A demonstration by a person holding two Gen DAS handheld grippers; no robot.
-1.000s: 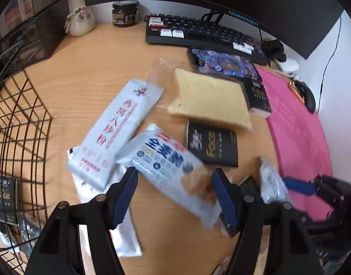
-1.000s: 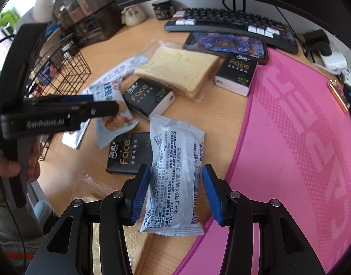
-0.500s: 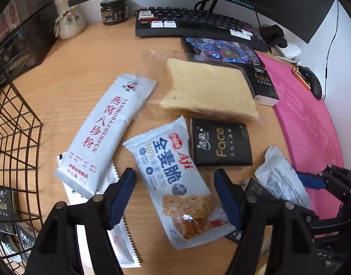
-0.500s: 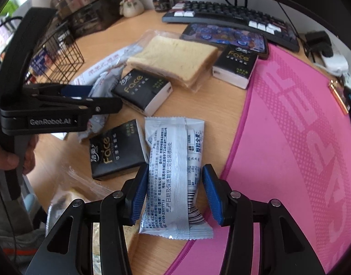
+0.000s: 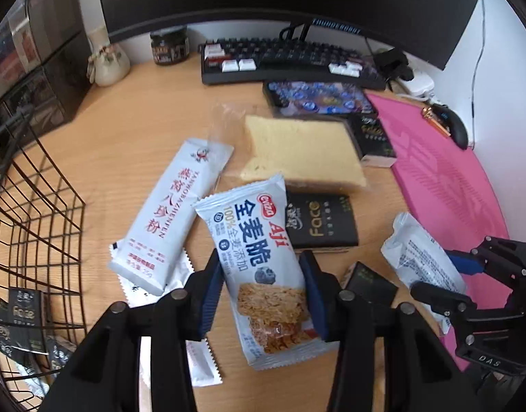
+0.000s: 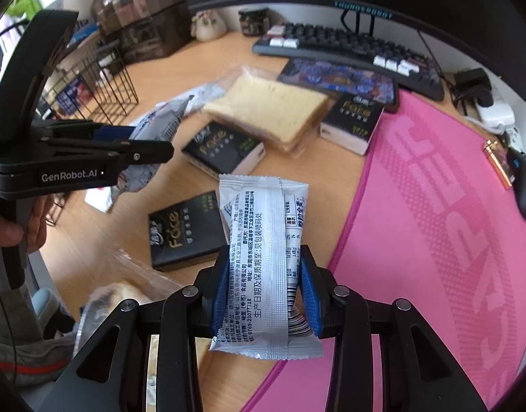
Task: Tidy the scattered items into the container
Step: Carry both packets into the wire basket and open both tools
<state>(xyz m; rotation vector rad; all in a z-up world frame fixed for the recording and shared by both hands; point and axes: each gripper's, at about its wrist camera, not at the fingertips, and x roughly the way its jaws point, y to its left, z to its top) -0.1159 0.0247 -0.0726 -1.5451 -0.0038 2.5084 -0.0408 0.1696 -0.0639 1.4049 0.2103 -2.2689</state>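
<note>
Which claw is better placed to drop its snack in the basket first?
Left. The left claw, closing on the cracker packet, sits right beside the wire basket. The right claw, closing on the white packet, is by the pink mat, farther off.

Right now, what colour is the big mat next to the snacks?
Bright pink mat, with a faint dotted pattern. The right wrist view shows it best.

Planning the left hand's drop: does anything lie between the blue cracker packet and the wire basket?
Only flat things: the long white sachet lies beside the blue cracker packet toward the wire basket; lifted over, nothing visible blocks it.
</note>
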